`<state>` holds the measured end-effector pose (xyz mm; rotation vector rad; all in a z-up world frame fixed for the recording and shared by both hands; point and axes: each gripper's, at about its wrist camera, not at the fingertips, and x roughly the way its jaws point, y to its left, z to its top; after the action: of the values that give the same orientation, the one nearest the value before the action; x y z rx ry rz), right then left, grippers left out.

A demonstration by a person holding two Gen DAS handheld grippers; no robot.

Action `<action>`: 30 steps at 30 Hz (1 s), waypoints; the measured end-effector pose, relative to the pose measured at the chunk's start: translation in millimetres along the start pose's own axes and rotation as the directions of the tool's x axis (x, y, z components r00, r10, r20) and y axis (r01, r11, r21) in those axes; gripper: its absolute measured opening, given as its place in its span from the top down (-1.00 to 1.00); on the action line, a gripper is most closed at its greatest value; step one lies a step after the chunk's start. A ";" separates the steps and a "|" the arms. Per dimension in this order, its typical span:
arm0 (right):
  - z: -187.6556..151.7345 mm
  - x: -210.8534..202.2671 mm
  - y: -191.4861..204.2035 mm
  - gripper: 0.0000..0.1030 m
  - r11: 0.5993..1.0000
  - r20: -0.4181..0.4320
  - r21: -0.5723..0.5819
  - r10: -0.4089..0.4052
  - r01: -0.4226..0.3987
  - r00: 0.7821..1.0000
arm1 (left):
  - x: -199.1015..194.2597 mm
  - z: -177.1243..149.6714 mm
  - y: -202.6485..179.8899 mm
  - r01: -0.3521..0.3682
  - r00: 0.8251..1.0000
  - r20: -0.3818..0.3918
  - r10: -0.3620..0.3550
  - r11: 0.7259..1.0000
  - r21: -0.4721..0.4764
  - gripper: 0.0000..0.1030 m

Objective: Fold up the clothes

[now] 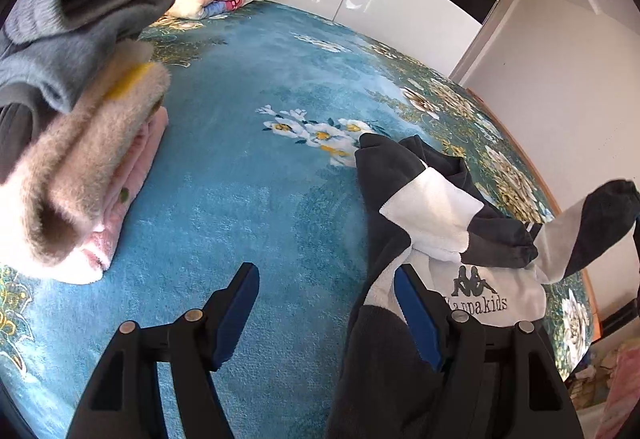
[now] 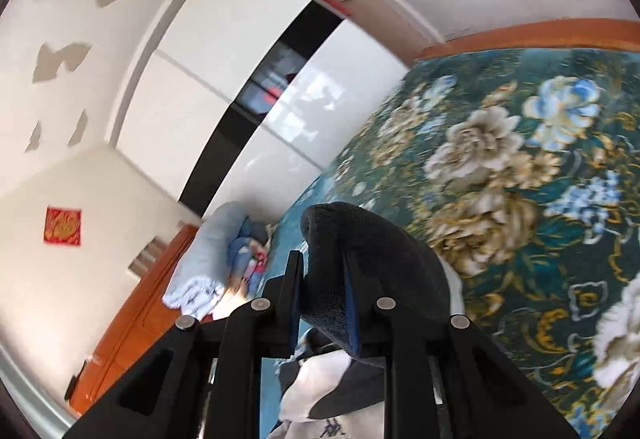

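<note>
Blue-padded fingers of the left gripper (image 1: 326, 289) stand wide apart and empty over the bed (image 1: 248, 167), one finger touching the crumpled dark-and-white hoodie (image 1: 436, 223) that lies just right of the white flower spray (image 1: 316, 133). Its white chest reads "Kappa kids" under a logo of two seated figures. Soft, light and floppy, it will likely sag unless taken by a hem or cuff; the right gripper (image 2: 322, 289) pinches a dark fleece end, seemingly a sleeve, raised off the bed.
</note>
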<state>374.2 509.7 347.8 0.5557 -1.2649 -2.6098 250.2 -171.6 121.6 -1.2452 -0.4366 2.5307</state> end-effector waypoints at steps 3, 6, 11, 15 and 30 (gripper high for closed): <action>-26.0 51.2 61.9 0.62 0.994 -0.100 -0.064 0.082 -0.089 0.992 | -0.5 -7.0 14.2 0.005 1.000 -0.004 -0.006 1.000 -0.027 -0.43; -72.9 123.6 103.4 0.62 0.986 -0.242 -0.096 0.110 -0.137 0.964 | 1.8 -10.0 23.6 0.056 0.998 -0.026 -0.058 0.996 -0.067 -0.43; -202.2 261.0 130.8 0.61 0.989 -0.487 -0.084 0.068 -0.124 0.871 | -3.3 -17.5 26.2 0.100 0.993 -0.050 -0.103 0.993 -0.055 -0.43; -283.0 334.5 110.1 0.61 0.990 -0.586 -0.142 -0.102 0.022 0.804 | -6.0 -27.7 37.0 0.127 0.987 -0.089 -0.134 0.989 -0.080 -0.43; -238.9 219.5 71.7 -0.13 0.991 -0.544 -0.130 -0.038 -0.040 0.838 | 27.0 -62.4 15.3 0.242 0.926 -0.257 -0.277 0.957 -0.159 -0.46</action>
<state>272.4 223.0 214.1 1.1660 -0.8860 -2.2544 282.4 -166.4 60.1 -1.4539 -0.6541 2.0976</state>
